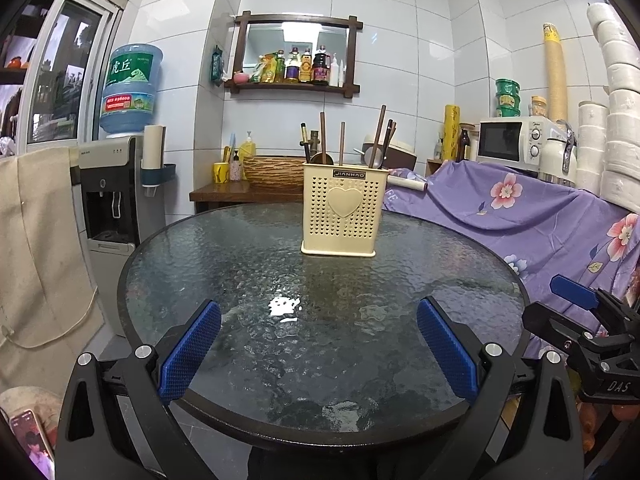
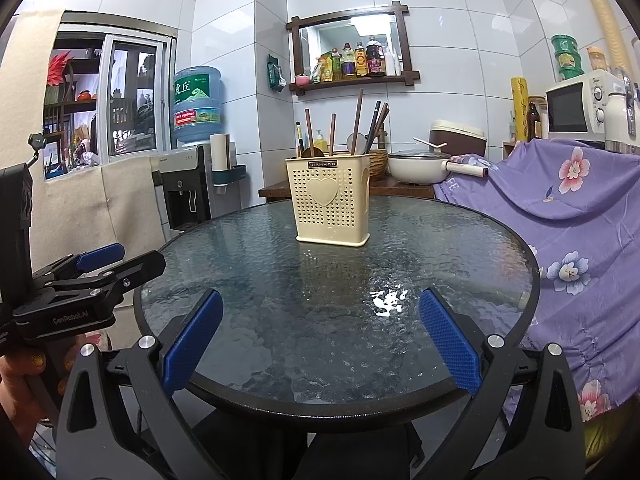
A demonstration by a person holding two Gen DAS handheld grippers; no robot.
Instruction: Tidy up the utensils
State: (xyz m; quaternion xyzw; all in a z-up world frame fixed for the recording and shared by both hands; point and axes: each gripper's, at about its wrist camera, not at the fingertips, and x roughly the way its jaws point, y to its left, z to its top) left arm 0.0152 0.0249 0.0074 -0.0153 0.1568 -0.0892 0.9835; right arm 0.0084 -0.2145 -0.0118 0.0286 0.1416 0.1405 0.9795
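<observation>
We are holding the left tongs (image 1: 319, 344) and right tongs (image 2: 320, 338) wide open and empty over the glass table (image 1: 248, 272). The utensils (image 1: 342, 142) are standing upright in the cream holder (image 1: 340, 216), well apart from both.

- Utensil holder (image 1: 339, 216): cream plastic caddy, perforated with small hearts, one large raised heart and a "JIANHAO" label on its front; stands upright on the far half of the round glass table.
- Chopsticks (image 1: 379, 136): brown and dark sticks standing upright or leaning inside the holder, ends protruding above its rim.
</observation>
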